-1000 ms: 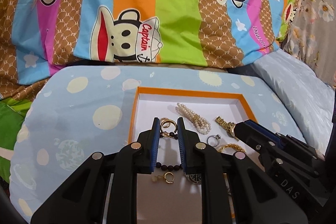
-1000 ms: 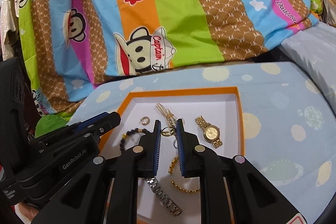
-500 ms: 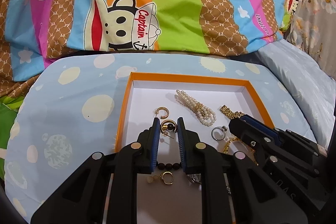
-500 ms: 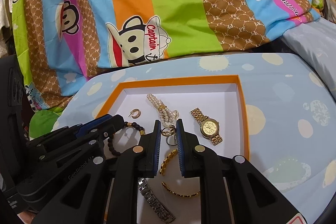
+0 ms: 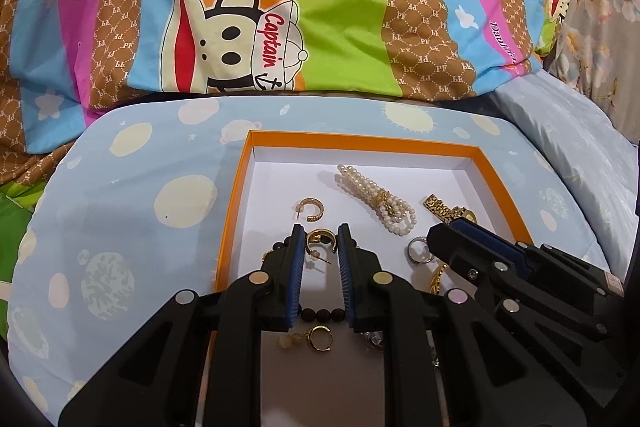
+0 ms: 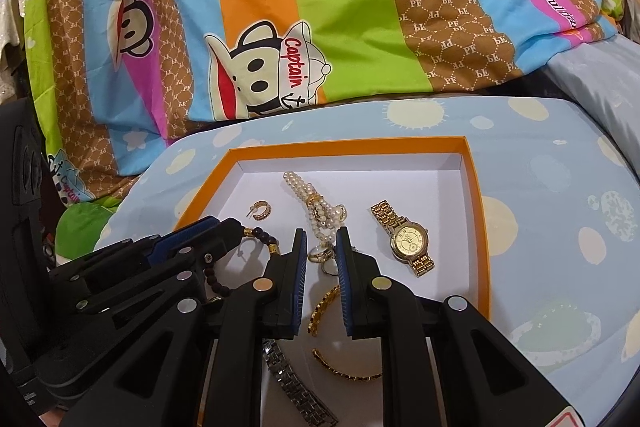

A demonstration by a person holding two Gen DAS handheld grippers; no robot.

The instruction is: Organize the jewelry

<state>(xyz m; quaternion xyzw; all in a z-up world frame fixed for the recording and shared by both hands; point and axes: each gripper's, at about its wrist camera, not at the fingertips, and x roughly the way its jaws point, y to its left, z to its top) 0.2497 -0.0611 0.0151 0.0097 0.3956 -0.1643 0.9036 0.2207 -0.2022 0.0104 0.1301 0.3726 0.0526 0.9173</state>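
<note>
Two gold hoop earrings | white pearl bracelet | orange-rimmed tray

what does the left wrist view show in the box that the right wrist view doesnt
Only the left wrist view: a small gold hoop earring with a pale bead near the camera. Only the right wrist view: a silver metal watch band, a thin gold chain bracelet and the round face of the gold wristwatch. Both: the orange-rimmed white box, the white pearl bracelet, and a gold C-shaped earring.
</note>
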